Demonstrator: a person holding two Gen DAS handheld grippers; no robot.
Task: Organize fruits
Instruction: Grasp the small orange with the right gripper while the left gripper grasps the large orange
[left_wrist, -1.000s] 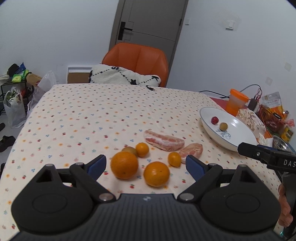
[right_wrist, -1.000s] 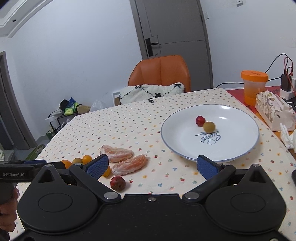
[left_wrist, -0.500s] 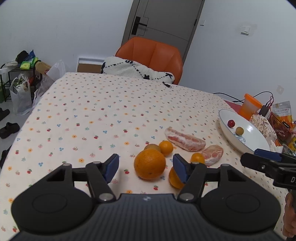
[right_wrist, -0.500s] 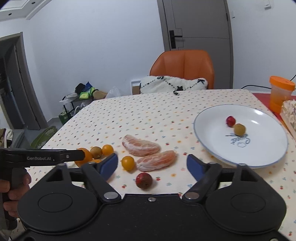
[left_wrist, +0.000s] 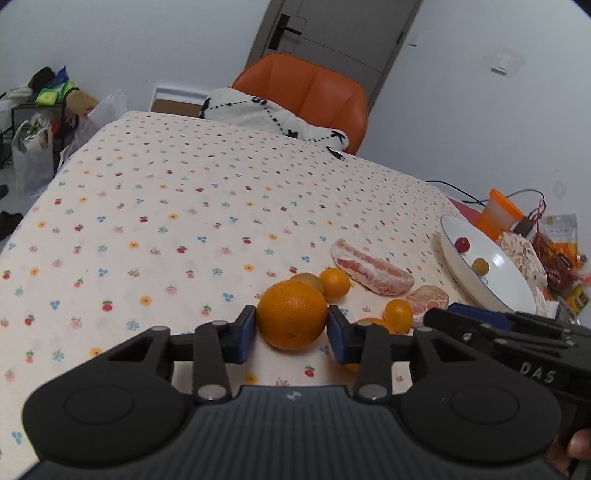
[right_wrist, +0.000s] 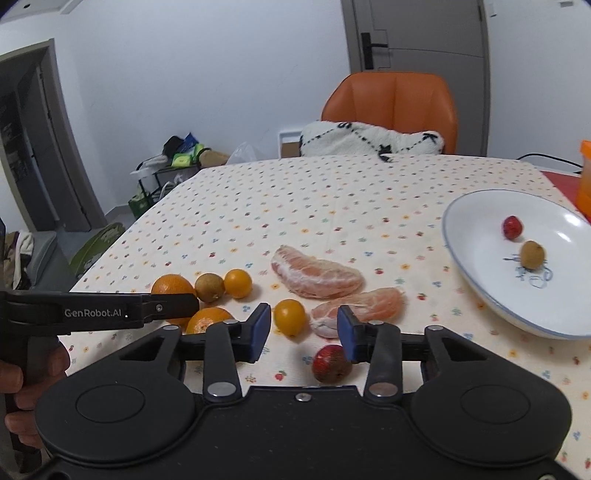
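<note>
- Left wrist view: left tongs (left_wrist: 291, 328) are pinching the big orange (left_wrist: 291, 314) on the table (left_wrist: 184, 206).
- Plate (left_wrist: 517, 295) is lying far right.
- Right tongs (right_wrist: 302, 326) are gaping, empty, nearer the plate.

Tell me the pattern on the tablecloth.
The tablecloth is cream, dotted with small flowers and cherries in red, blue and orange. It shows best in the left wrist view.

The left gripper (left_wrist: 291, 333) is held low over the table, its two blue pads (left_wrist: 246, 334) closed against the sides of a large orange (left_wrist: 291, 314). The right gripper (right_wrist: 303, 333) hovers just beside it, jaws partly apart with nothing between them. A hand (right_wrist: 26, 384) grips the left handle.
</note>
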